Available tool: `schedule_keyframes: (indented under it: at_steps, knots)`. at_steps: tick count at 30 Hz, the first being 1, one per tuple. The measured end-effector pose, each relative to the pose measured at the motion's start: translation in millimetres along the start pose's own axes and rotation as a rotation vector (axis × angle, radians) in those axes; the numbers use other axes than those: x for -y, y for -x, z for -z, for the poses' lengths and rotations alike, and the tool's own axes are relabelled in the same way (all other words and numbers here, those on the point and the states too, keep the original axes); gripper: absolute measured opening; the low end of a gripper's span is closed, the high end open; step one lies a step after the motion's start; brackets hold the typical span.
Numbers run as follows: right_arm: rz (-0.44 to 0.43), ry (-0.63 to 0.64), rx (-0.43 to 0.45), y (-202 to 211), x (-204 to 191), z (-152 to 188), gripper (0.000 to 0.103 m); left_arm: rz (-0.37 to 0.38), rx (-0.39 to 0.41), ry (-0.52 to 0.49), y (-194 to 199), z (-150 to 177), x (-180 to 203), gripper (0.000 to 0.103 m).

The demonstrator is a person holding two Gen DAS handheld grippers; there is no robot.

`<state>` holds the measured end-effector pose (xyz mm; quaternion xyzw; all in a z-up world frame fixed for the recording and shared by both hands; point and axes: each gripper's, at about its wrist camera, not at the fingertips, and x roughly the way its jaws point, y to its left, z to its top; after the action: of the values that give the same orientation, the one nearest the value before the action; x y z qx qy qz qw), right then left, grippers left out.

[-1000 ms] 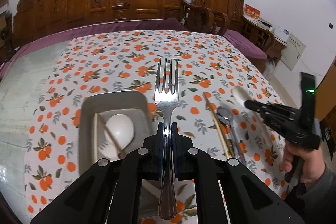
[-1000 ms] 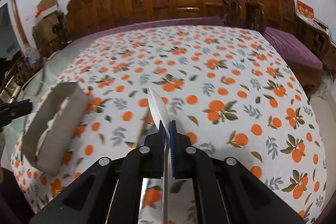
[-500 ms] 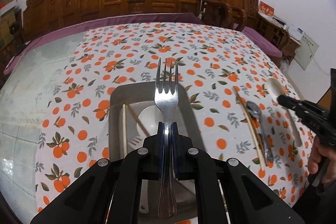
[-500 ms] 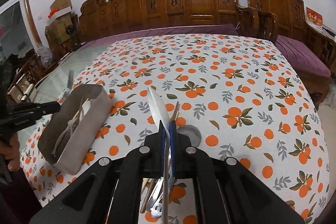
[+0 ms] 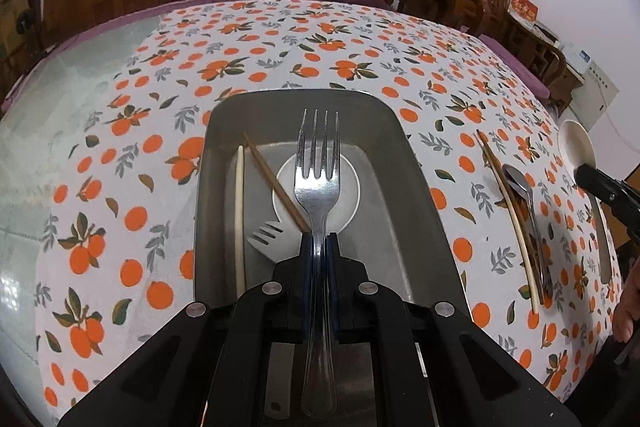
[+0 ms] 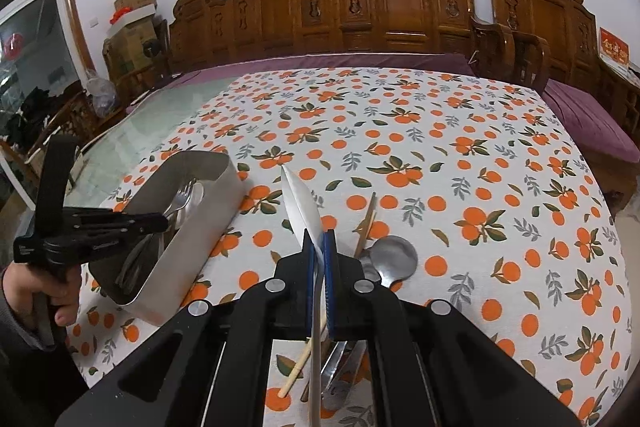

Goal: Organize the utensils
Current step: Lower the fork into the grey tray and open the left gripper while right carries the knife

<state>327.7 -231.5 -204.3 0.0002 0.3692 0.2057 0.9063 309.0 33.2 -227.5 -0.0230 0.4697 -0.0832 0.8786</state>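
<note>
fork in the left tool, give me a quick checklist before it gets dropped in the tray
1. Grip on the metal fork: ok, left tool is shut on its neck, tines pointing away.
2. Fork over the metal tray: ok, it sits above the tray's inside in the left wrist view.
3. Landing spot: not ok, a white spoon, white fork and brown chopstick lie right under it.
4. Height above the tray floor: cannot tell.
5. Right tool clear of the tray: ok, shut on a white spoon off to the side.
</note>
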Motion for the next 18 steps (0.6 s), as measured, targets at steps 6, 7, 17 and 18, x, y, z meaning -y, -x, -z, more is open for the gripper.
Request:
schedule_keyframes:
  at_steps: [6, 7, 17, 18]
  knots:
    - [-0.006, 0.010, -0.009, -3, -10, 0, 0.006, 0.002, -0.005, 0.006, 0, -1, -1, 0.006]
    - [-0.014, 0.006, -0.007, -3, -12, -1, 0.006, -0.001, 0.001, 0.007, 2, -2, -1, 0.006]
    - [-0.116, -0.021, -0.009, -13, -56, -17, 0.006, -0.039, 0.096, -0.010, 34, -10, -13, 0.021]
    - [-0.126, -0.020, -0.010, -14, -61, -20, 0.006, -0.040, 0.103, -0.006, 37, -11, -15, 0.028]
